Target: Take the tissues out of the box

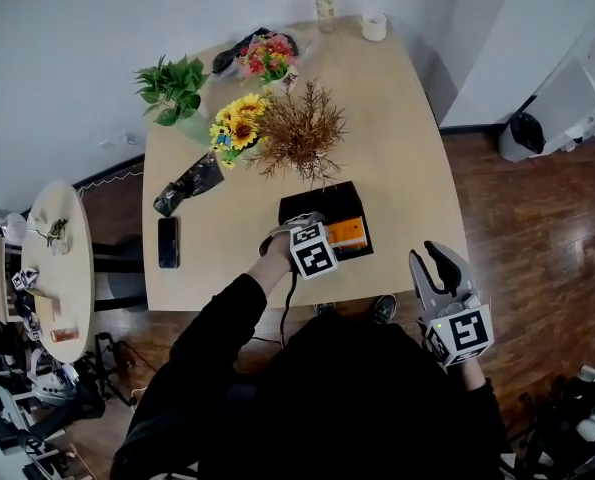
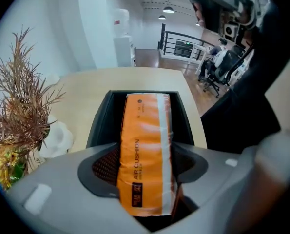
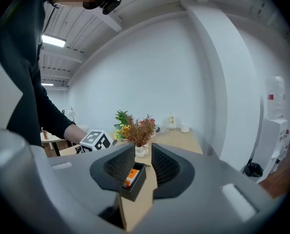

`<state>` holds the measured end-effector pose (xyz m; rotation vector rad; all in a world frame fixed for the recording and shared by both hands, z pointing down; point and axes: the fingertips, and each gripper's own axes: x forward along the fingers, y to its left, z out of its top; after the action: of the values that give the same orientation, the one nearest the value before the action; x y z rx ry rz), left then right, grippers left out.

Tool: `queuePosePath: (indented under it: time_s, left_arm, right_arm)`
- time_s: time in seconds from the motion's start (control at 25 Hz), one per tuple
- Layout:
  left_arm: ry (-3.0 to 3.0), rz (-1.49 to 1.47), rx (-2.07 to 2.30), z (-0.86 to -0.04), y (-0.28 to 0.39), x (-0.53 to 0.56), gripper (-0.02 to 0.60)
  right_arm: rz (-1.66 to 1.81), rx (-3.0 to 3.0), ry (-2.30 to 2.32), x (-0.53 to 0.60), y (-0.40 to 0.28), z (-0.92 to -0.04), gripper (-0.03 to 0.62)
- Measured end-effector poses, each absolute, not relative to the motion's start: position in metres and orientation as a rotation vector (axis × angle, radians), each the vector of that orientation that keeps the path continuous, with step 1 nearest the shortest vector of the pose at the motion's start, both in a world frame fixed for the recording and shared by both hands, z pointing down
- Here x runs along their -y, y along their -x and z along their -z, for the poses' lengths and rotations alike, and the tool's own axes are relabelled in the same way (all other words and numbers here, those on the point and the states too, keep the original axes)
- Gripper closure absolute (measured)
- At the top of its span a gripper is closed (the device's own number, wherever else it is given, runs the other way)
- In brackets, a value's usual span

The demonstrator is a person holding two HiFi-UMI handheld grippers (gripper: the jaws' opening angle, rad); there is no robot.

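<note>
Left gripper (image 2: 145, 177) gripped the orange pack (image 2: 145, 140) in the box (image 2: 101, 123). Right gripper (image 3: 143, 152) hung part open, empty.

Person in a black long-sleeved top (image 1: 357, 398), with grey left tool (image 1: 297, 223) lower centre and right tool (image 1: 432, 260) lower right; each has black ribbed pads (image 3: 120, 164) and a white cube (image 1: 314, 251) with black square markers.

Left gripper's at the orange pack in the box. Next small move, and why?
Probably lift the left gripper straight up: its pads sit against both sides of the orange tissue pack, which lies inside the black box. The right gripper hangs open, off the table.
</note>
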<state>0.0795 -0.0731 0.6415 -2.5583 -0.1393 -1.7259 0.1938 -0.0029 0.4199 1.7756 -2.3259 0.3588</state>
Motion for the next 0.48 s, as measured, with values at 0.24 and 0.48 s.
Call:
queuePosePath:
  time_s: [0.24,0.48]
  left_arm:
    - [2.508,1.742,0.122,-0.636,-0.078,0.072,0.319]
    - [2.576,1.636,-0.068,-0.575,-0.062,0.086,0.318]
  right_arm:
    - [-0.416,2.312,-1.766,-0.004,-0.204,-0.432,0.505]
    - [-0.402,2.342,-1.732,0.005,-0.202,-0.437,0.514]
